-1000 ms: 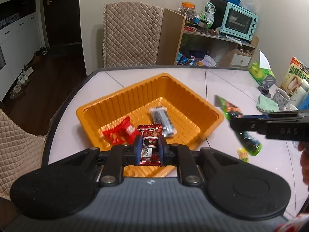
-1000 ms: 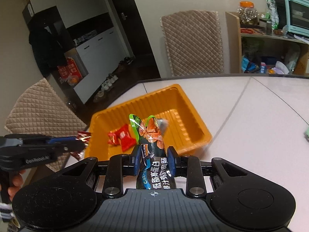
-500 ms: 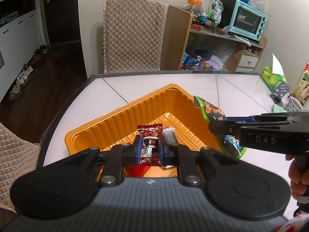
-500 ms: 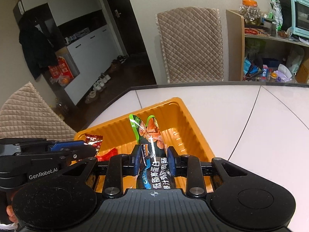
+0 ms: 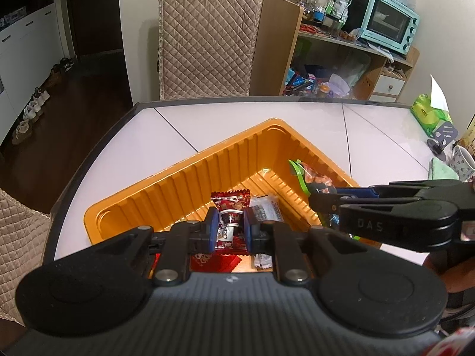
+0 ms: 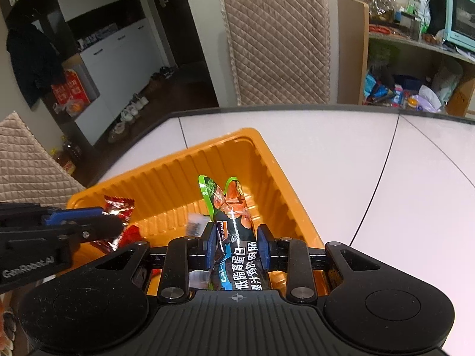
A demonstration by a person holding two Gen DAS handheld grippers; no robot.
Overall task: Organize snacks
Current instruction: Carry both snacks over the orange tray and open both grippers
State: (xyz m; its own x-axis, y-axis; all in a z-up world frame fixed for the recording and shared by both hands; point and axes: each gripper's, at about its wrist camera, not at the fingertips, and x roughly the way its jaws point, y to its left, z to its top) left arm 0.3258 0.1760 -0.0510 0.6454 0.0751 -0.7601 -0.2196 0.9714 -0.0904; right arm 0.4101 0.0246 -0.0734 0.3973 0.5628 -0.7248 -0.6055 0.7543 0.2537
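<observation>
An orange ribbed tray [image 5: 207,172] sits on the white table; it also shows in the right wrist view [image 6: 261,154]. My left gripper [image 5: 229,229] is shut on a dark red snack packet [image 5: 230,207] and holds it over the tray. My right gripper [image 6: 237,244] is shut on a black and green sausage packet [image 6: 230,207], also over the tray. In the left wrist view the right gripper [image 5: 314,203] comes in from the right with that packet [image 5: 311,178]. A clear dark-printed wrapper [image 5: 265,210] and a red packet [image 5: 216,261] lie in the tray.
A quilted chair [image 5: 207,41] stands behind the table, another at the left [image 6: 26,160]. A shelf with a mint toaster oven [image 5: 389,20] is at the back right. A green tissue pack [image 5: 430,115] and a mug [image 5: 461,160] stand on the table's right side.
Both grippers have moved forward and down over the tray with their packets. The right gripper came in from the table's right side to above the tray's right wall.
</observation>
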